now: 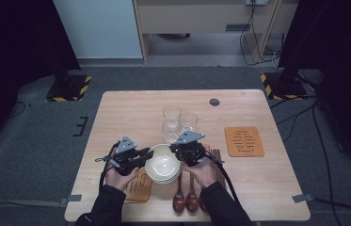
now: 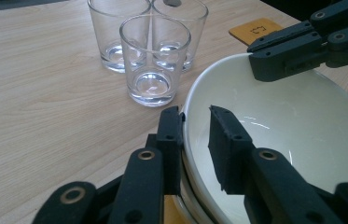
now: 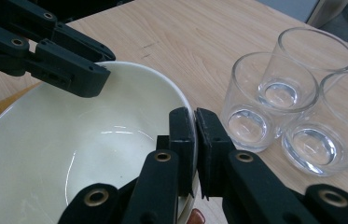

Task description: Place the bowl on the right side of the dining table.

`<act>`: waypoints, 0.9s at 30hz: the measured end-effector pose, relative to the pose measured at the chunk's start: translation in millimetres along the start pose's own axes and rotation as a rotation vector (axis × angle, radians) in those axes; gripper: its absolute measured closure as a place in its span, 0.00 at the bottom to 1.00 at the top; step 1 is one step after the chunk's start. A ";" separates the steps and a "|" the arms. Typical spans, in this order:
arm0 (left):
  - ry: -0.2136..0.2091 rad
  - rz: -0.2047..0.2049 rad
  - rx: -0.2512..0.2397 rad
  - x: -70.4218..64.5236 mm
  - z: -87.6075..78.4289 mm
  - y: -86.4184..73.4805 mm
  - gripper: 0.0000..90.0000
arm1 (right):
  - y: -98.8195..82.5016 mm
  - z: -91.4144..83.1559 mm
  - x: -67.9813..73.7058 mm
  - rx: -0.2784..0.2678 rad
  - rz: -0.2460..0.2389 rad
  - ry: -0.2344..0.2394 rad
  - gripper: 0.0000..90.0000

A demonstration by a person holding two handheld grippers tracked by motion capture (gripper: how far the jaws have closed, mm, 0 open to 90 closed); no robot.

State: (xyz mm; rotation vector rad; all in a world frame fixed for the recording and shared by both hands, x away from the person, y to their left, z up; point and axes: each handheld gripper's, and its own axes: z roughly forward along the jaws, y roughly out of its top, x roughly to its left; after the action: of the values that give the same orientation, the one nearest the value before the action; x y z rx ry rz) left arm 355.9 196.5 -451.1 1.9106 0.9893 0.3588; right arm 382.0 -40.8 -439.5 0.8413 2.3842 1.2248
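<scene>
A stack of cream bowls [image 1: 163, 165] sits at the table's near middle. My left gripper [image 1: 147, 154] comes at it from the left. In the left gripper view its jaws straddle the top bowl's [image 2: 293, 121] rim: the outer jaw rests against the rim, and the inner one stands off it with a gap, so my left gripper [image 2: 195, 116] is open. My right gripper [image 1: 176, 149] is at the stack's right side. In the right gripper view my right gripper [image 3: 196, 114] is shut on the top bowl's [image 3: 69, 154] rim, one pad on each side.
Three empty glasses [image 1: 172, 114] [image 2: 155, 60] [image 3: 255, 102] stand close behind the bowls. Two wooden spoons [image 1: 185, 197] lie at the near edge. One orange coaster [image 1: 243, 141] lies to the right, and another [image 1: 139, 186] lies partly under the stack's left side.
</scene>
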 end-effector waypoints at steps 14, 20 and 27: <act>0.017 -0.002 -0.005 1.3 3.8 0.3 0.93 | -0.6 -2.3 3.9 -0.031 -0.052 -0.022 0.96; 0.030 0.030 -0.002 -0.4 3.0 0.2 0.94 | -0.7 -1.9 2.7 -0.031 -0.050 -0.014 0.96; 0.041 0.036 -0.016 -2.4 1.7 -0.2 0.95 | -0.8 -1.1 -1.8 -0.023 -0.027 0.014 0.95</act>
State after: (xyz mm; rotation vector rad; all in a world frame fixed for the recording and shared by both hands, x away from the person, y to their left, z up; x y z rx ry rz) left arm 355.3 193.6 -451.8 1.9152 0.9767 0.4271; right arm 382.5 -42.9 -439.5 0.7939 2.3793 1.2495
